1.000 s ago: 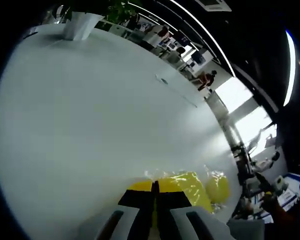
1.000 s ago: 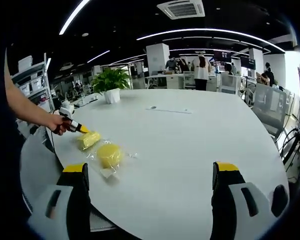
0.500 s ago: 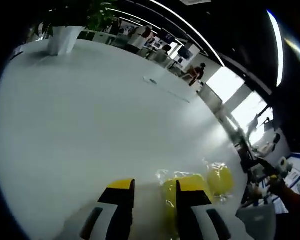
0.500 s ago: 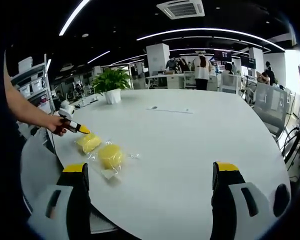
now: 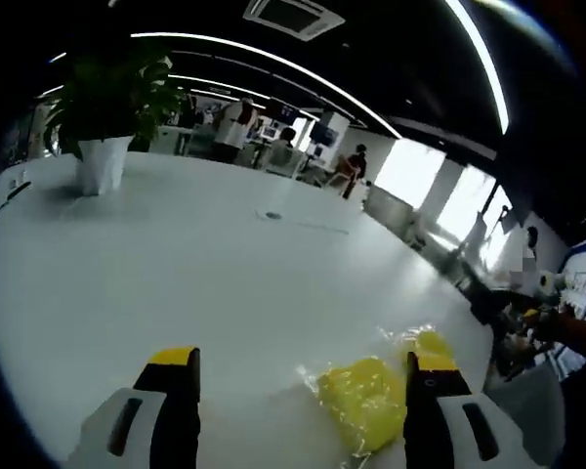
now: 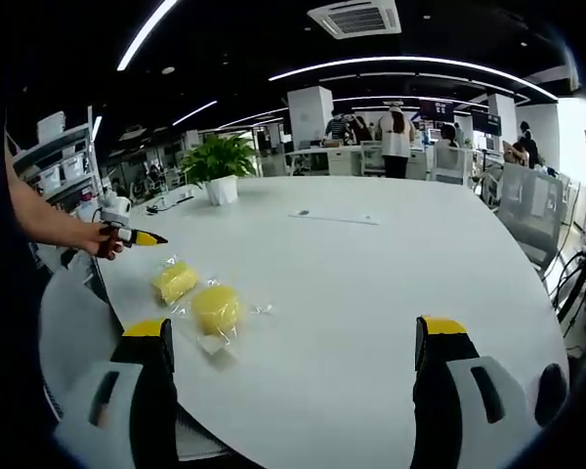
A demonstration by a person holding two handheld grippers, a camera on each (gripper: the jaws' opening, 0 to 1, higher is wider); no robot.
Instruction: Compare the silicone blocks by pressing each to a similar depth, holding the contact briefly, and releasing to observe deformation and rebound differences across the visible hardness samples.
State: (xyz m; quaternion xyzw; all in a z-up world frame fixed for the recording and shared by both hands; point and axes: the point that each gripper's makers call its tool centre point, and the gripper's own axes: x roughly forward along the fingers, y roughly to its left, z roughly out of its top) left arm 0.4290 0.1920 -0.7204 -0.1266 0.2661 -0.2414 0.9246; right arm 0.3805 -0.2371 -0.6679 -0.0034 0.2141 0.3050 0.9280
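Observation:
Two yellow silicone blocks in clear wrappers lie on the white table (image 6: 371, 283). The squarish block (image 6: 174, 281) sits to the left of the round block (image 6: 215, 308). In the left gripper view the squarish block (image 5: 363, 401) lies low between my jaws, nearer the right one, with the round block (image 5: 428, 343) behind it. My left gripper (image 5: 303, 362) is open and off the block. A hand holds the left gripper (image 6: 132, 236) just above and left of the blocks. My right gripper (image 6: 293, 332) stands open, empty, over the table's near edge.
A potted plant (image 6: 220, 161) (image 5: 103, 117) stands at the far side of the table. A small flat item (image 6: 334, 217) lies near the middle. Office desks, chairs and people fill the background. A person's arm (image 6: 39, 210) reaches in from the left.
My left gripper went from shut and pressed on the squarish block to open, then lifted and drew back off it. The right gripper stayed still and open.

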